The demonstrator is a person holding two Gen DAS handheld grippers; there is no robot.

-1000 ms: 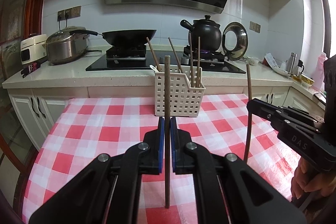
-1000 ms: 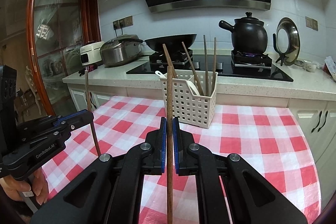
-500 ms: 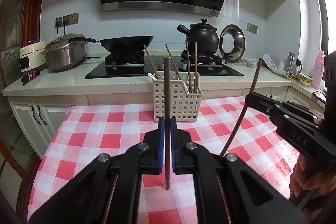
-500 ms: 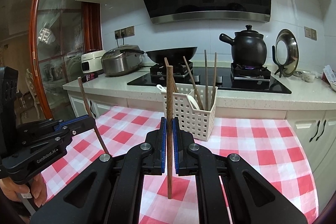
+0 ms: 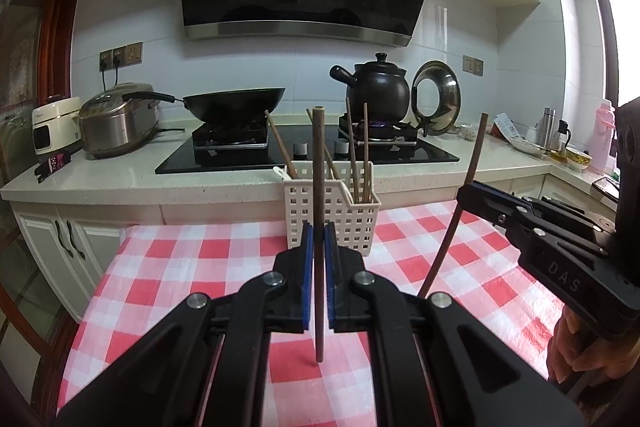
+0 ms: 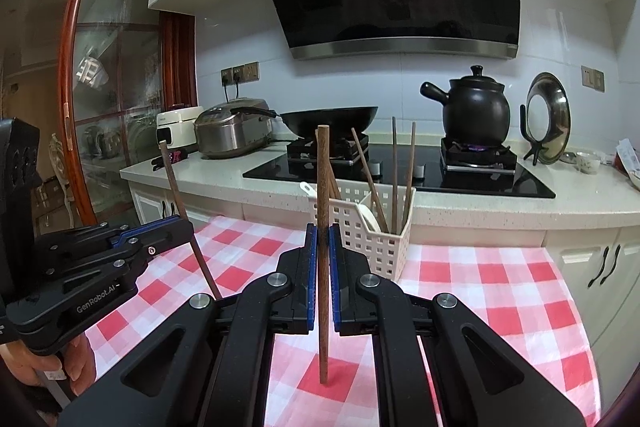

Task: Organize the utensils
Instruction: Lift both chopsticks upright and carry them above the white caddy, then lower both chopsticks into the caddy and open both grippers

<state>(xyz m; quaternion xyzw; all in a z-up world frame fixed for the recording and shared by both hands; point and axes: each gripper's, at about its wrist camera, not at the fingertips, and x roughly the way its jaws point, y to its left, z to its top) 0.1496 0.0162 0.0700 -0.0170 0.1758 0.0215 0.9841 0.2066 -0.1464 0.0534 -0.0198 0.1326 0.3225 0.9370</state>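
Observation:
My left gripper point(image 5: 319, 229) is shut on a brown chopstick point(image 5: 319, 155) that stands upright between its blue pads, its lower end above the checked cloth. My right gripper point(image 6: 323, 229) is shut on a second chopstick point(image 6: 323, 179), also upright. In each view the other gripper shows from the side: the right gripper point(image 5: 466, 193) with its leaning chopstick point(image 5: 468, 179), and the left gripper point(image 6: 186, 227) with its leaning chopstick point(image 6: 176, 187). Ahead stands a white slotted basket point(image 5: 360, 223) point(image 6: 386, 249) with several chopsticks and a white spoon inside.
The table under a red-and-white checked cloth point(image 5: 192, 259) meets a counter point(image 5: 120, 179) bearing a stove, a wok point(image 5: 236, 103), a black clay pot point(image 5: 378, 89) over a flame, a rice cooker point(image 5: 114, 125) and a lid on a stand. A hand point(image 5: 576, 351) grips the right tool.
Both grippers have tipped upward a little, so the basket sits lower in both views. Each chopstick, seen from the other view, stood upright before and now leans.

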